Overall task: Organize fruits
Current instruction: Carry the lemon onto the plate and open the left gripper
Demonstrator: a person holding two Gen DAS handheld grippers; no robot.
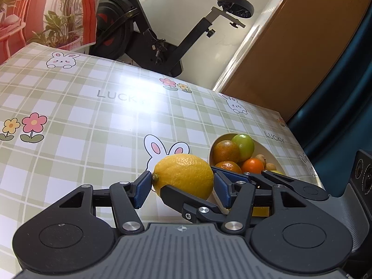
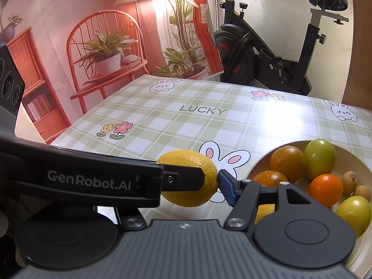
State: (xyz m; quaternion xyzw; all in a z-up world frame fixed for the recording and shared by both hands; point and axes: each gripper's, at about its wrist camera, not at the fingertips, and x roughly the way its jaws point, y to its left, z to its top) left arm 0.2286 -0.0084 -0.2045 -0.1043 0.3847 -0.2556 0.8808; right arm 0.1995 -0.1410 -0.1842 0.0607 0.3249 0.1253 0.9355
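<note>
A yellow lemon (image 1: 184, 174) sits between the blue pads of my left gripper (image 1: 181, 186), held just above the checked tablecloth, left of the fruit bowl. My right gripper (image 2: 186, 181) is around the same lemon (image 2: 189, 160); its right pad (image 2: 226, 187) touches the lemon's end, and the left gripper's arm (image 2: 93, 181) crosses in front and hides its left finger. The cream bowl (image 2: 358, 162) holds oranges (image 2: 325, 189), green fruits (image 2: 319, 158) and small brown longans (image 2: 348, 181).
The table (image 1: 81, 116) has a green plaid cloth with rabbits and flowers. A black exercise bike (image 1: 162, 37) stands behind the far edge. A printed backdrop with a red chair (image 2: 104, 53) is at the left.
</note>
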